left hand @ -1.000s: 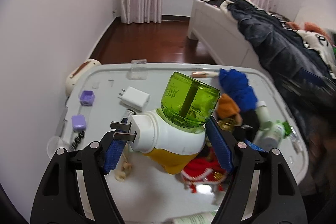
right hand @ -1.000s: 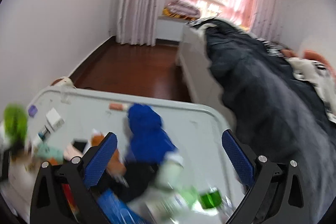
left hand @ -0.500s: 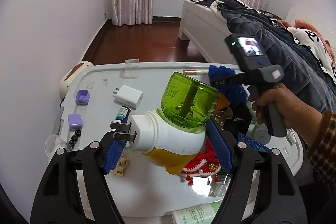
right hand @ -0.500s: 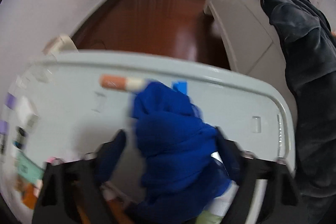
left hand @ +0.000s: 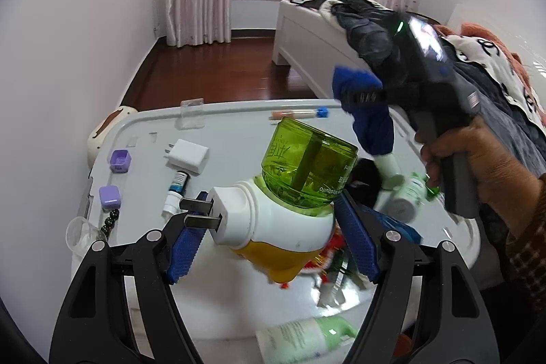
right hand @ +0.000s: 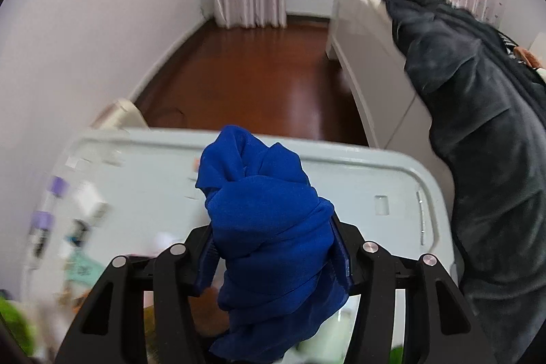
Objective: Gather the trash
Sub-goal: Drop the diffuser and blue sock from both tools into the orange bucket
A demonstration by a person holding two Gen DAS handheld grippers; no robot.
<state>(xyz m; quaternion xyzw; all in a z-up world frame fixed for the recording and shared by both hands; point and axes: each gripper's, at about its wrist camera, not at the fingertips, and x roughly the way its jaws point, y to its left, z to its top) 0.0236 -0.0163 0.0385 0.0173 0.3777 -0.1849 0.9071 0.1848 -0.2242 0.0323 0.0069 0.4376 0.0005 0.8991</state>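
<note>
Both loaded: left gripper [left hand: 269,244] hugging mosquito plug-in [left hand: 290,197], right gripper [right hand: 273,258] pinching blue cloth [right hand: 269,227]; best lifted clear of table [left hand: 239,139] clutter, squeeze steady.

Take the charger block [left hand: 188,155] on the tabletop [left hand: 239,132] as your landmark. Left of it sit two small cases [left hand: 119,160], one nearer you. Just before it lies a small vial [left hand: 174,190]. Behind it stands a clip [left hand: 192,113]; right lie bottles [left hand: 406,193].

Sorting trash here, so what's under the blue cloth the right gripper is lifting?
Under the blue cloth a white bottle and something black show; whatever lies behind them is hidden.
</note>
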